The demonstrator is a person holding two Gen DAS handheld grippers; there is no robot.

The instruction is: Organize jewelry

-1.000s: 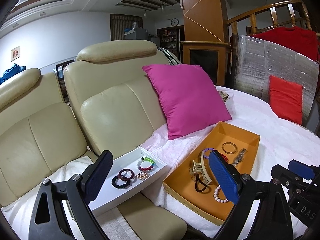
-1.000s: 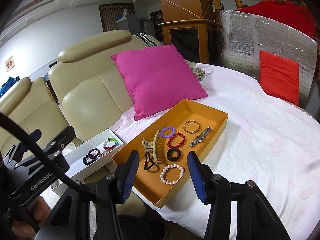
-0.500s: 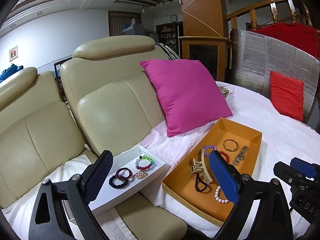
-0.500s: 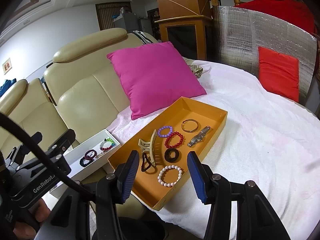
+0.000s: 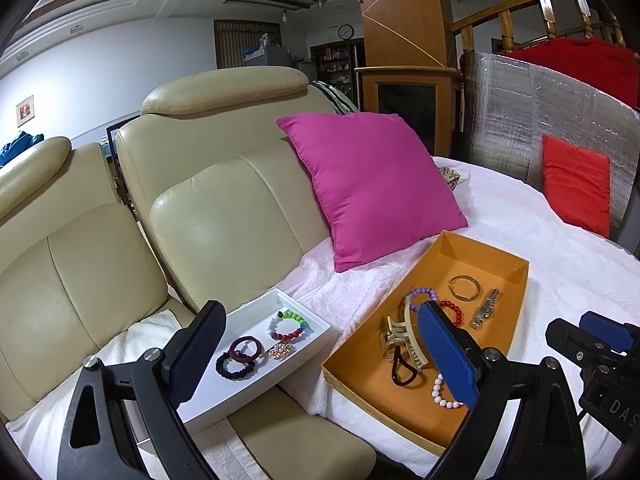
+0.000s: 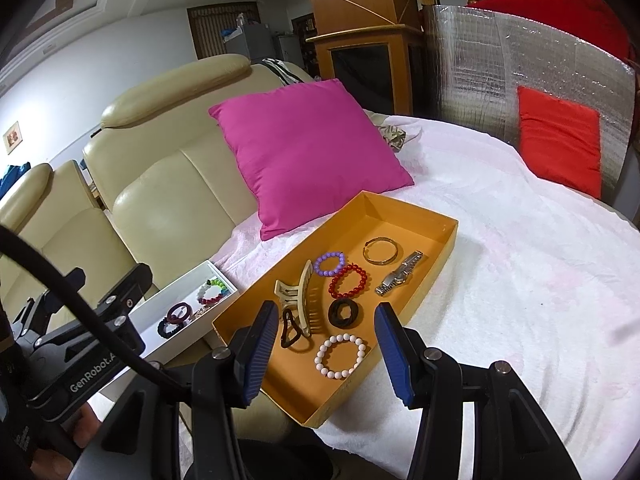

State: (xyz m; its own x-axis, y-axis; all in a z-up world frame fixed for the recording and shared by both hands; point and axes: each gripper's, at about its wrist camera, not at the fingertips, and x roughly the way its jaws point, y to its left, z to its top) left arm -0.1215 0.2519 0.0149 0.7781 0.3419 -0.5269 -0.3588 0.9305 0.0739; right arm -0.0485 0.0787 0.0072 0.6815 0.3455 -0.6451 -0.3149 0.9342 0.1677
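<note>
Orange tray below, my empty right gripper spread apart over the pearl bracelet, I'd descend straight and pinch one bead edge.

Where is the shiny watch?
The watch lies inside the orange box, near its right wall in the right wrist view, just below the gold bangle and beside the red bead bracelet.
</note>
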